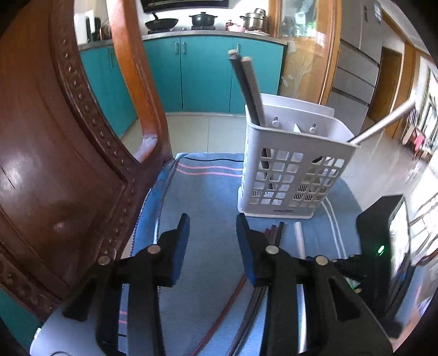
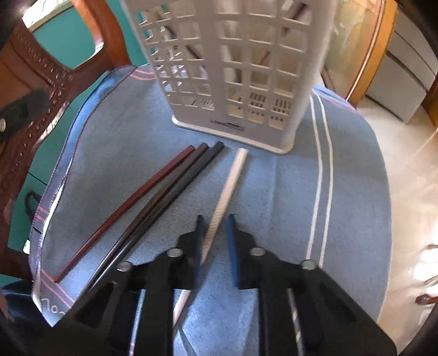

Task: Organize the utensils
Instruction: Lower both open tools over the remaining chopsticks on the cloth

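Blue towel with pink and white stripes (image 1: 208, 189) spread over the seat. Carved reddish-brown wooden chair back (image 1: 54, 153) rising at left, studded trim along its edge. Teal cabinet doors (image 1: 202, 76) beyond, beneath a kitchen worktop (image 1: 208, 33) carrying a black wok (image 1: 161, 23), a dark lidded pot (image 1: 203, 19) and stacked steel pots (image 1: 254, 19). Pale tiled floor (image 1: 202, 131) below. Grey refrigerator (image 1: 356, 54) at right.

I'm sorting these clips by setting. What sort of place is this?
Most likely a home kitchen and dining area: a counter with teal cabinets carries a wok and pots, and a carved wooden chair stands beside the white utensil holder.
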Demonstrator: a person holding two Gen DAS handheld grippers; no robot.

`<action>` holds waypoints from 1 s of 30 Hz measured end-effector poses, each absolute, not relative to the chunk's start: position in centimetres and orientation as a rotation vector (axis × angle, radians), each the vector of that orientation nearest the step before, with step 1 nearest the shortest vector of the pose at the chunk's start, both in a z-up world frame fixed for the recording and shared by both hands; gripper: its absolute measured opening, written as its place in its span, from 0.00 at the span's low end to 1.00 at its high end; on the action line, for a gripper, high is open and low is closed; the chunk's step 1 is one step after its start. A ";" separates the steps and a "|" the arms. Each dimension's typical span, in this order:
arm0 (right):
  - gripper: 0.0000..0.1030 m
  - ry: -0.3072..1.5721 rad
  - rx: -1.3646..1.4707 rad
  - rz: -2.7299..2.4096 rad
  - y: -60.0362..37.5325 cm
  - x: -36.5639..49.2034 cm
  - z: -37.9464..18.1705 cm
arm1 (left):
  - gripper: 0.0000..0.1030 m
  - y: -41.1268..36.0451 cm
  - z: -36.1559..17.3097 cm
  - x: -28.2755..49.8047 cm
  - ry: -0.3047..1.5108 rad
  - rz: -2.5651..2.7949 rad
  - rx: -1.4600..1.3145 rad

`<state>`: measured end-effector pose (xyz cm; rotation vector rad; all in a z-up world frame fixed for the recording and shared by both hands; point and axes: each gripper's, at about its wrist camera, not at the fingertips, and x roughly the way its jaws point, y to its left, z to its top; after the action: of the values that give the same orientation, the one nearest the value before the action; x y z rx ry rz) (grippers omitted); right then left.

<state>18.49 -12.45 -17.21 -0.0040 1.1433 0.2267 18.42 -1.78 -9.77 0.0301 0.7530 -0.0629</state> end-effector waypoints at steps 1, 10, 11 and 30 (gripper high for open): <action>0.11 1.147 0.020 0.229 -12.9 18.6 -17.3 | 0.37 -2.0 -9.8 18.3 0.750 -0.060 0.047; 0.09 1.166 0.138 0.184 -17.2 17.9 -17.6 | 0.47 -3.6 -10.6 18.2 0.777 -0.057 0.124; 0.09 1.165 0.143 0.179 -17.6 17.7 -17.6 | 0.48 -3.5 -11.0 18.1 0.783 -0.050 0.128; 0.29 1.115 0.182 0.173 -18.1 16.7 -16.1 | 0.56 -1.8 -19.2 16.3 1.060 -0.016 -0.015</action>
<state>16.73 -18.07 -16.10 0.1821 1.1152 0.1728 16.30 -1.80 -19.21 -0.0147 1.0596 -0.0161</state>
